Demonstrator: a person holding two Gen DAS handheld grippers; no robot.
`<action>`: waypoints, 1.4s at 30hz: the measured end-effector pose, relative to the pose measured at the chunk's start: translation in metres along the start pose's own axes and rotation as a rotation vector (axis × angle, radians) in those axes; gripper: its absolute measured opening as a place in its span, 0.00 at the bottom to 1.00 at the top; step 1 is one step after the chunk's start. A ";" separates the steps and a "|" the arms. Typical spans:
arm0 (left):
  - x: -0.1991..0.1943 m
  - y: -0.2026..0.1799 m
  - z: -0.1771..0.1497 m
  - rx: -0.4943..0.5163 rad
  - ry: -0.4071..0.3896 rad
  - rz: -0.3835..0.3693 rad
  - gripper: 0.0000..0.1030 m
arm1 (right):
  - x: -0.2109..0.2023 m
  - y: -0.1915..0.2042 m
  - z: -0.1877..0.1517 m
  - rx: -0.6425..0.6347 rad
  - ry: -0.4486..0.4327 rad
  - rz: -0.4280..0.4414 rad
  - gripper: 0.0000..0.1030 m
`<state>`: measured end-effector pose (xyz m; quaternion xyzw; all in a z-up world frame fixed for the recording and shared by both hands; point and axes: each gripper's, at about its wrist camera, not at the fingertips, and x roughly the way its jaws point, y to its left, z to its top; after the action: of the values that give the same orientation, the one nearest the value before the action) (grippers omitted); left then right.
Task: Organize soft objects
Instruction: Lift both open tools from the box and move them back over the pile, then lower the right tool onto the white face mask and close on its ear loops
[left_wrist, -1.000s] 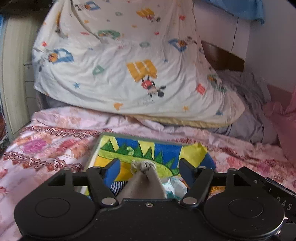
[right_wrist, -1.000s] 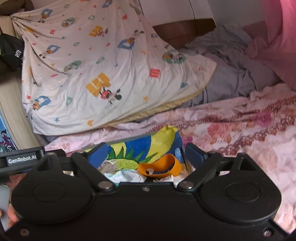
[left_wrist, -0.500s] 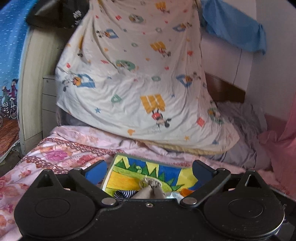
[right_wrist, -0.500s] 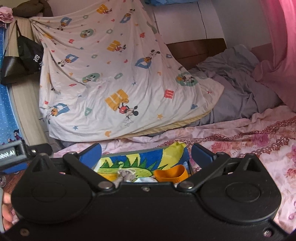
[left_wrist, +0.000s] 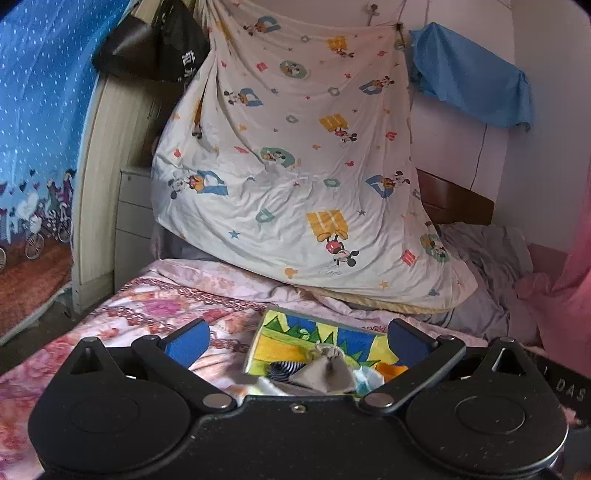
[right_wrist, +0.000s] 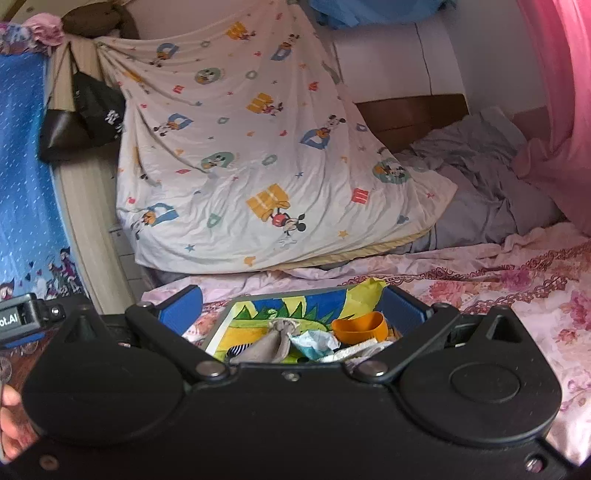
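— What is different about the left gripper (left_wrist: 295, 341)?
— Its jaws have spread wide apart, and it has drawn back and tilted up from the box (left_wrist: 314, 341); the grey sock (left_wrist: 327, 373) now sits low between them.
— And the right gripper (right_wrist: 291, 308)?
— It has pulled back too, jaws slightly wider.

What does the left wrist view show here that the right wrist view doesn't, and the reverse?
Only the left wrist view shows the white drawer unit beside the bed. Only the right wrist view shows the other gripper's labelled body and fingertips of a hand. Both show the cartoon sheet, the colourful box with a grey sock, and open fingers.
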<state>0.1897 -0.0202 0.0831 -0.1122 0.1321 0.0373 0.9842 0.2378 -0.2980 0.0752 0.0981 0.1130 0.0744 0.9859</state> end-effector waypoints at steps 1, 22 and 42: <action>-0.006 0.001 -0.002 0.007 0.002 -0.001 0.99 | -0.008 0.003 -0.002 -0.013 -0.001 0.001 0.99; -0.071 0.037 -0.059 0.031 0.099 0.029 0.99 | -0.088 0.044 -0.038 -0.150 0.087 0.006 0.99; -0.055 0.045 -0.099 0.118 0.237 0.079 0.99 | -0.075 0.055 -0.068 -0.230 0.237 -0.043 0.99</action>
<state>0.1071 -0.0014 -0.0042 -0.0524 0.2538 0.0544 0.9643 0.1425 -0.2452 0.0376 -0.0273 0.2214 0.0768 0.9718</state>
